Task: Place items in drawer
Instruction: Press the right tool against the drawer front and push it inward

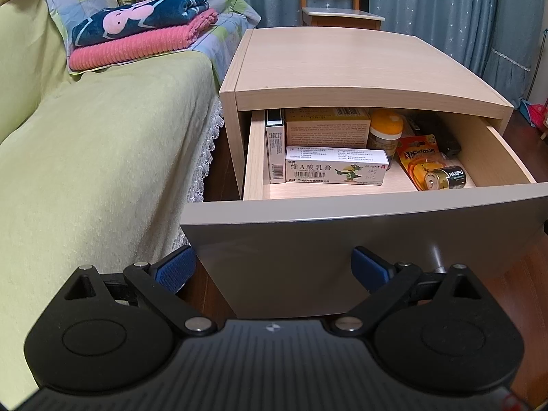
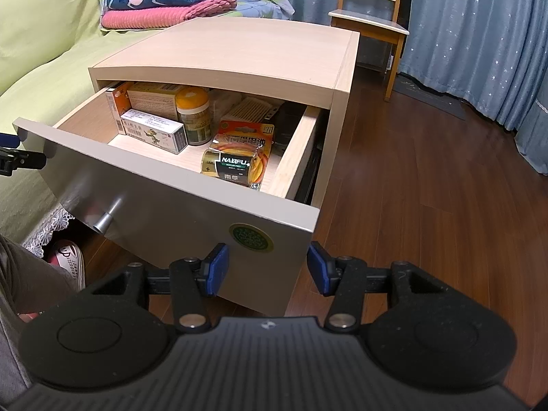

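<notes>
The nightstand drawer (image 1: 342, 226) (image 2: 178, 205) stands pulled out. Inside lie a white ointment box (image 1: 337, 167) (image 2: 154, 132), a tan box (image 1: 327, 126) (image 2: 152, 99), an orange-lidded jar (image 1: 385, 130) (image 2: 193, 114), a battery pack (image 1: 435, 167) (image 2: 236, 161) and a dark object at the right (image 1: 441, 133). My left gripper (image 1: 274, 267) is open and empty in front of the drawer's grey front, near its left edge. My right gripper (image 2: 267, 267) is open and empty, straddling the front panel's lower right corner without touching it.
A green-covered bed (image 1: 96, 144) with folded blankets (image 1: 144, 30) flanks the nightstand (image 1: 342, 65) on the left. A wooden chair (image 2: 373, 10) and blue curtains (image 2: 479, 34) stand behind. Wood floor (image 2: 428, 188) spreads to the right. A person's leg and a slipper (image 2: 70, 260) are at lower left.
</notes>
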Motion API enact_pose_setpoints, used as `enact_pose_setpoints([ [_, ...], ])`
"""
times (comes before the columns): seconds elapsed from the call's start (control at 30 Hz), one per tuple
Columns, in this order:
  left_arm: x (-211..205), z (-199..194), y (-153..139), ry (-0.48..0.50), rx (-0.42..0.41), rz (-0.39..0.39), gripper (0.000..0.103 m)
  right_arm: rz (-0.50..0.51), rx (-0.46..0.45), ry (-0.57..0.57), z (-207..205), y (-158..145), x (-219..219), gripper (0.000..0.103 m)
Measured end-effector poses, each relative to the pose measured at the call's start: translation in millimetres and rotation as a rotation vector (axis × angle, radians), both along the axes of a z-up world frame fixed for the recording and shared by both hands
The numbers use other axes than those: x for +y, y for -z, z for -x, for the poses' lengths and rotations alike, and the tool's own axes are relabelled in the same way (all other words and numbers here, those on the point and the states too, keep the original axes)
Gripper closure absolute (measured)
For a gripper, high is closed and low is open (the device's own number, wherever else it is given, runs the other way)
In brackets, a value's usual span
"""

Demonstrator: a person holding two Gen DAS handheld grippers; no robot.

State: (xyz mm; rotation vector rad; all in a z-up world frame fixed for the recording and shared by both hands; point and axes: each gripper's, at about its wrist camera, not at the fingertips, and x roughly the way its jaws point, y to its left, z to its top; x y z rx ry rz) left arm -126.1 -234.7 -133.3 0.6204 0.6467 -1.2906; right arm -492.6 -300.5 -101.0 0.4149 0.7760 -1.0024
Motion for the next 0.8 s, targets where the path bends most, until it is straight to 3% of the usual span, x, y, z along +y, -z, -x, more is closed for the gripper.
enact_pose_setpoints([
  [0.8, -2.8, -2.4, 5.7, -0.010, 0.027, -0.010, 0.005, 0.004, 0.001, 0.007, 0.8, -2.1, 5.3, 0.056],
])
